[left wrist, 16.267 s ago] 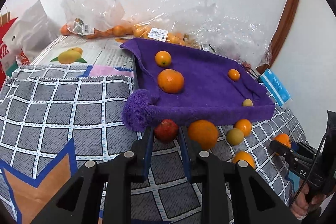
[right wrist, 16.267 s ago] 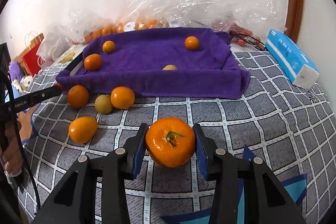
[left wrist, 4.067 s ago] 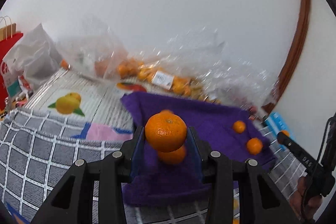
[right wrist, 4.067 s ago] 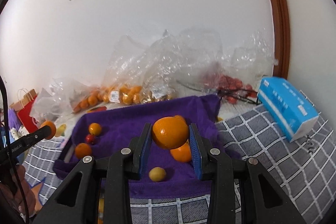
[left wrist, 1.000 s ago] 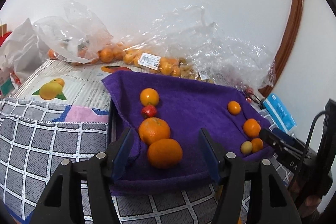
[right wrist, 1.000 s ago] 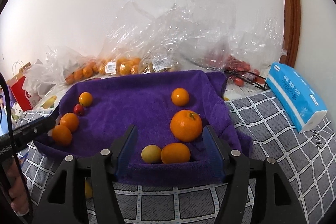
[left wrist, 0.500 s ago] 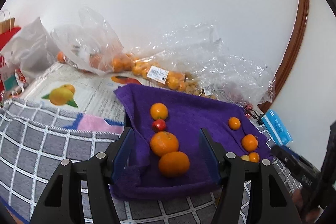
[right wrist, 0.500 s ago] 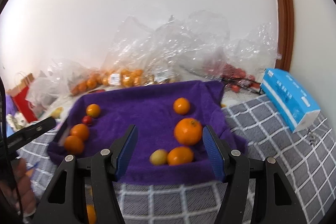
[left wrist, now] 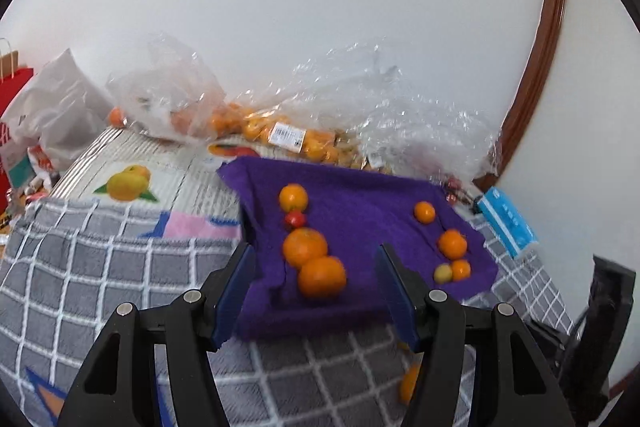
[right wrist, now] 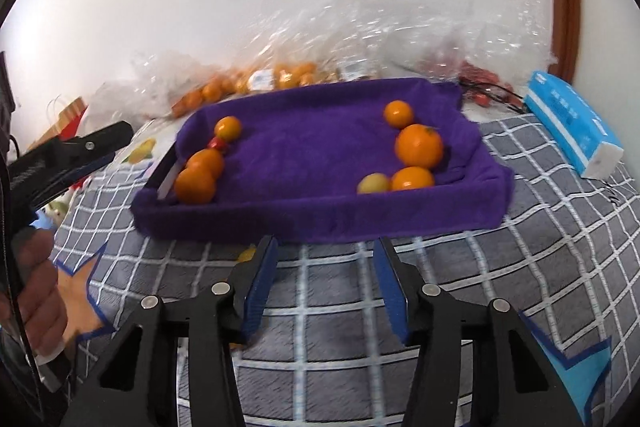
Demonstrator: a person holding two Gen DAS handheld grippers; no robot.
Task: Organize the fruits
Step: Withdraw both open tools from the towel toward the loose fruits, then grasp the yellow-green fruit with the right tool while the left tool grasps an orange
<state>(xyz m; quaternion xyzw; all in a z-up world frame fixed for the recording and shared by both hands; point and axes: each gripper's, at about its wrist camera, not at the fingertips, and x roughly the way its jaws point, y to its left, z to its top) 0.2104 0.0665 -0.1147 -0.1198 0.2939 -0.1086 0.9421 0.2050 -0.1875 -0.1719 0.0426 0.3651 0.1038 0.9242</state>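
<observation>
Tray (right wrist: 320, 223): eight fruits in | Left gripper (left wrist: 316, 279), right gripper (right wrist: 326, 269): spread, empty | Outstanding: orange (left wrist: 408, 383) on blanket (left wrist: 100, 267)

Black jaws, blue pads (left wrist: 236, 287), silver screws (right wrist: 430, 289)

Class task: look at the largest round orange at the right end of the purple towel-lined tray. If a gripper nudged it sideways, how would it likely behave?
The largest round orange would probably roll, being near-spherical. The soft purple towel-lined tray likely slows it. It may bump the smaller orange lying just in front.
</observation>
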